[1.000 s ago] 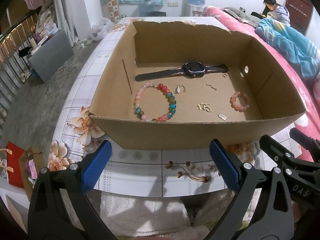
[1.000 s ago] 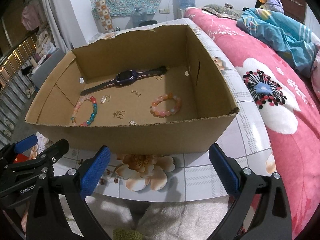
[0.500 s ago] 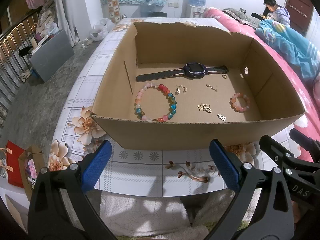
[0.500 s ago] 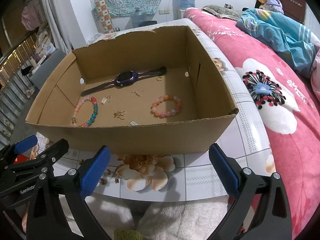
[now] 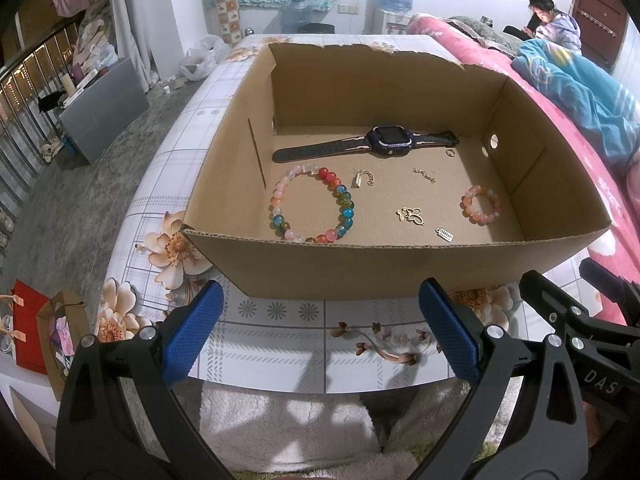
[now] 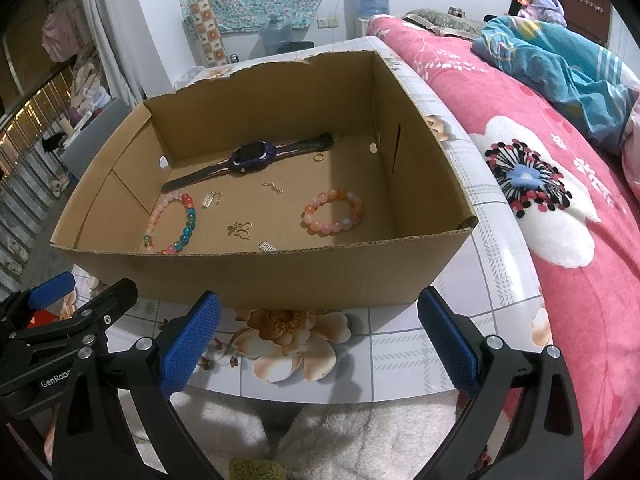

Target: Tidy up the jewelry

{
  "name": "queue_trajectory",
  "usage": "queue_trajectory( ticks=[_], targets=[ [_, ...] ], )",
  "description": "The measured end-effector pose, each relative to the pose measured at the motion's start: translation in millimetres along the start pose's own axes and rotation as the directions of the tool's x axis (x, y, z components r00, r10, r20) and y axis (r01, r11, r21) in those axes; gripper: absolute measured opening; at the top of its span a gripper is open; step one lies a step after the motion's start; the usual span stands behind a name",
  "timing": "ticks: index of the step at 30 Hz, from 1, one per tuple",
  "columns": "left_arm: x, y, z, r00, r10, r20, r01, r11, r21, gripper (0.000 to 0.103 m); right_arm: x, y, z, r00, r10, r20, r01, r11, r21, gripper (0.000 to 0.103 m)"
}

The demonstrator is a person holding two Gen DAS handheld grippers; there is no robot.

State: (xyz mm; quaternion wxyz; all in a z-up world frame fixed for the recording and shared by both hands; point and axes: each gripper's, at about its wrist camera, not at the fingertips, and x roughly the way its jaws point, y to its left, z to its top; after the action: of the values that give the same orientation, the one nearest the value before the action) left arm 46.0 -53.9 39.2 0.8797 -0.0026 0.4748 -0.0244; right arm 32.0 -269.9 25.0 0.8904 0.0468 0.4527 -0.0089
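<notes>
An open cardboard box (image 5: 400, 268) (image 6: 280, 276) stands on the floral-tiled table. On its floor lie a dark smartwatch (image 5: 390, 142) (image 6: 252, 156), a multicoloured bead bracelet (image 5: 344, 204) (image 6: 188, 220), a smaller pink bead bracelet (image 5: 482, 204) (image 6: 332, 212), a gold charm (image 5: 412, 215) (image 6: 240, 229), small chain pieces (image 5: 425, 175) and a ring (image 5: 451, 153). My left gripper (image 5: 320, 332) and right gripper (image 6: 318, 332) both hang open in front of the box's near wall, holding nothing.
A pink floral bed (image 6: 560, 184) with a blue blanket (image 5: 580, 92) runs along the right; a person (image 5: 554, 20) sits at its far end. White fleece (image 5: 288, 420) lies below the table edge. Paper bags (image 5: 36, 332) and a railing (image 5: 24, 92) are at the left.
Both grippers have risen slightly, so more of the box floor shows. Nothing in the box has moved.
</notes>
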Motion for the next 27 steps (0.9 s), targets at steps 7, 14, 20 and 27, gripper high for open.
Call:
queue_trajectory(
  ticks=[7,14,20,27],
  targets=[
    [-0.1,0.0,0.1,1.000,0.000,0.000,0.000,1.000,0.000,0.095,-1.3,-0.9,0.4,1.000,-0.003,0.002,0.003,1.000,0.003,0.096],
    [0.2,0.3,0.3,1.000,0.000,0.000,0.000,1.000,0.001,0.095,-1.0,-1.2,0.3,1.000,-0.002,0.001,0.002,1.000,0.003,0.096],
    [-0.1,0.8,0.3,1.000,-0.002,-0.001,0.002,1.000,-0.001,0.095,-1.3,-1.0,-0.2,1.000,-0.003,0.001,0.003,1.000,0.006,0.096],
    [0.3,1.0,0.1,1.000,-0.001,0.000,0.001,1.000,0.000,0.095,-1.2,-0.8,-0.1,1.000,-0.003,-0.001,0.003,1.000,0.007,0.096]
  ],
)
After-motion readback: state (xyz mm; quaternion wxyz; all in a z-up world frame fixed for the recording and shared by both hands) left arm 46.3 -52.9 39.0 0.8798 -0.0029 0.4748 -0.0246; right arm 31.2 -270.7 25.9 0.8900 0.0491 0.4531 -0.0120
